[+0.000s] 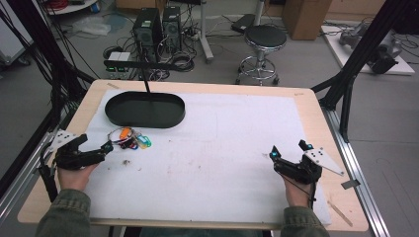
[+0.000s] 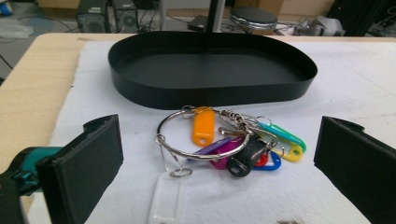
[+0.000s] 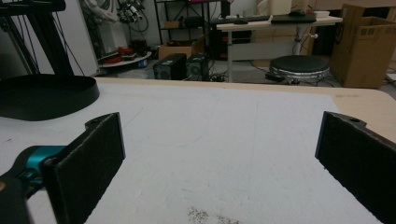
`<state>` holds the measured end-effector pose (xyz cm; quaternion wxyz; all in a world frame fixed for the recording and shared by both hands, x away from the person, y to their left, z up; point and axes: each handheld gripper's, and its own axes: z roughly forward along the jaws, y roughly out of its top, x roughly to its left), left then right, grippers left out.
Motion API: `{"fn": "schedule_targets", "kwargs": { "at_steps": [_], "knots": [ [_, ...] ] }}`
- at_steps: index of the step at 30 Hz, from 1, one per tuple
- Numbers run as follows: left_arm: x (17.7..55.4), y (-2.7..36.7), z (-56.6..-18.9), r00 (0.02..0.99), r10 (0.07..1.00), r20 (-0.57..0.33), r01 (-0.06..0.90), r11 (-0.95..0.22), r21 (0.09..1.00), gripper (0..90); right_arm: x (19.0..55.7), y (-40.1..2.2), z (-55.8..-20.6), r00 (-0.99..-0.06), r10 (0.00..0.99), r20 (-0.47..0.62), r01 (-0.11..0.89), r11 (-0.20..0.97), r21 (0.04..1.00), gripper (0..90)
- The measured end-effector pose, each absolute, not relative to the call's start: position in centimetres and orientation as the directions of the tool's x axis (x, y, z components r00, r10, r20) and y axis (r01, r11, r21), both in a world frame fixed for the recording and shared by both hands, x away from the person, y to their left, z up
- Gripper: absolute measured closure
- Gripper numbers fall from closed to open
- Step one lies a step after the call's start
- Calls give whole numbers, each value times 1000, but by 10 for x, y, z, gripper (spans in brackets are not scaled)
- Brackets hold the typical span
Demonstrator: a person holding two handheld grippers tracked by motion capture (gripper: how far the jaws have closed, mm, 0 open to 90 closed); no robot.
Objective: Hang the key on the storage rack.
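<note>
Where the wooden table (image 1: 316,106) is covered by a white sheet (image 1: 232,148), a black oval metal tray (image 1: 145,109) sits near the far left corner, with a thin black post (image 1: 146,86) rising from it. A few small dark crumbs (image 1: 127,161) lie on the sheet. Behind the table stand a round black stool (image 1: 264,42) and two black computer towers (image 1: 157,27) on the floor.

A silver key ring with bright plastic tags (image 2: 224,140) lies flat on the sheet, just in front of the tray and not in it. The left gripper (image 1: 94,146) points at the ring from the left side, close to it. Its jaws are wide apart, with the ring ahead in the gap between them and touching neither.

The right gripper (image 1: 289,148) rests well away, near the right edge of the sheet. Its jaws are wide apart too, holding nothing.
</note>
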<state>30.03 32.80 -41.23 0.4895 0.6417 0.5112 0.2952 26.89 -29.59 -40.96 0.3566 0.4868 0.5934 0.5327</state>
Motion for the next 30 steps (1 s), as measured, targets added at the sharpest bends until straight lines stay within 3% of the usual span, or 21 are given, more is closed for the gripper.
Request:
{"fn": "schedule_targets", "kwargs": {
  "at_steps": [21, 30],
  "knots": [
    [333, 298, -389, 436, 899, -44, 420, -160, 893, 17, 268, -296, -409, -279, 955, 102, 197, -47, 979, 4],
    [351, 305, -393, 428, 902, -54, 461, -167, 871, 24, 268, -297, -409, -282, 953, 109, 198, -53, 979, 4]
  ]
}}
